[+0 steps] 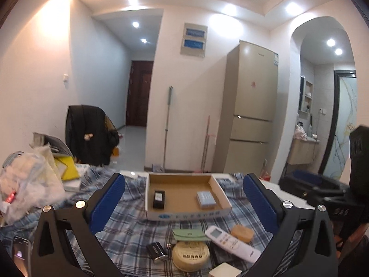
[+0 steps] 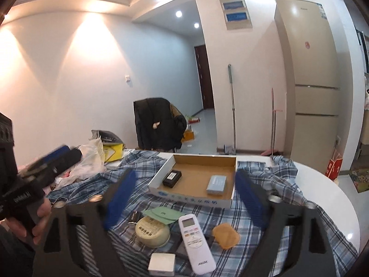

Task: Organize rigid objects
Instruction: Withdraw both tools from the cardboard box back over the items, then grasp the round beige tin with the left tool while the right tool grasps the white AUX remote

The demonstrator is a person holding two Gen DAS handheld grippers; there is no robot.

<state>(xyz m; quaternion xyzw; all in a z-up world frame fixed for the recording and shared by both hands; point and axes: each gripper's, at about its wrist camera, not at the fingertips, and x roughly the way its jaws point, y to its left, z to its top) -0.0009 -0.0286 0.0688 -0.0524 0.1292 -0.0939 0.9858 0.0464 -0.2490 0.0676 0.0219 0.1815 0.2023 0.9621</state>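
**Inspector:** Nearest the cameras, what lies on the worktop (image 2: 327,184)?

**Assistant:** On the plaid cloth (image 1: 129,226): a small white box (image 2: 162,263), a white remote control (image 2: 196,242), a round cream tin (image 2: 152,230), an orange pad (image 2: 226,232), a green sleeve (image 2: 165,214) and a small black-and-silver item (image 1: 157,251), too small to identify with confidence. The tin lies just beside the remote; the orange pad lies apart on the remote's other side.

**Inspector:** State of each claw?

**Assistant:** The left claw (image 1: 184,204) stands with its blue pads (image 1: 108,202) wide apart, nothing between them pressed. The right claw (image 2: 184,198) also stands apart and empty; its image is blurred. A hand (image 2: 34,219) grips the left tool's handle, seen at the edge of the right wrist view.

**Inspector:** And beyond the loose items?

**Assistant:** A shallow cardboard tray (image 1: 188,215) rests on the cloth. Inside it, a black block (image 1: 158,199) lies toward one side and a pale blue box (image 1: 206,199) toward the other, well apart.

**Inspector:** Farther back?

**Assistant:** Plastic bags (image 1: 30,184) at the worktop's left, a chair with a dark coat (image 1: 88,136), a mop (image 1: 168,124) against the wall, and a tall beige refrigerator (image 1: 251,106).
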